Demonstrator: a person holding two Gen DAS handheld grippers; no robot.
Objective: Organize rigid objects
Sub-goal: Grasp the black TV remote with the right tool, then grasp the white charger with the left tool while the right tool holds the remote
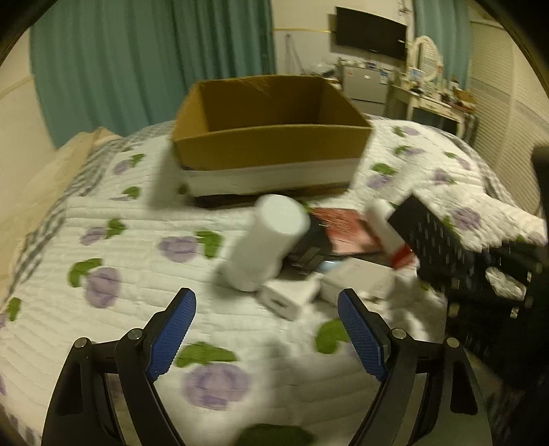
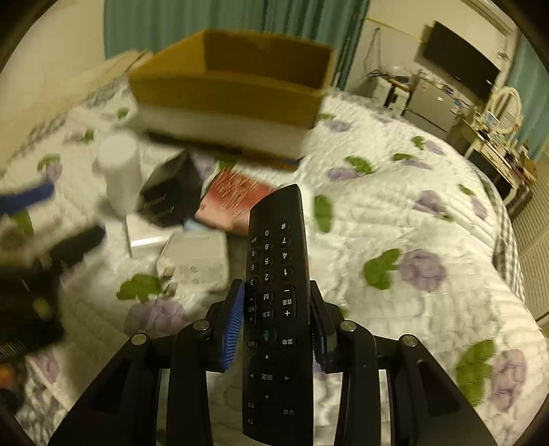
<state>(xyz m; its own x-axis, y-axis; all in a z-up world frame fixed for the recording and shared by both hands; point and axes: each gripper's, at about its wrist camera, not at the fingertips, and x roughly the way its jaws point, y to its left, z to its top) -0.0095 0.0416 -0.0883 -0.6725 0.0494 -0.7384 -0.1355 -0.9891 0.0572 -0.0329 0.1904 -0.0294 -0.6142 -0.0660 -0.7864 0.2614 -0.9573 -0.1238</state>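
Observation:
My right gripper (image 2: pixel 278 295) is shut on a black remote control (image 2: pixel 278 274), held above the bed; the remote also shows at the right of the left wrist view (image 1: pixel 425 236). My left gripper (image 1: pixel 267 305) is open and empty above the quilt, just short of a pile of objects: a white cylinder bottle (image 1: pixel 264 243), a white charger (image 1: pixel 288 298), a white box (image 1: pixel 360 281), a black item (image 1: pixel 308 254), a red booklet (image 1: pixel 346 230) and a white tube with a red band (image 1: pixel 387 233). An open cardboard box (image 1: pixel 267 137) stands on the bed behind them.
The bed has a white quilt with purple flowers (image 2: pixel 411 223). Teal curtains (image 1: pixel 137 51) hang behind the box. A wall TV (image 1: pixel 370 32), a small fridge (image 1: pixel 363 85) and a dressing table (image 1: pixel 432 99) stand at the far right.

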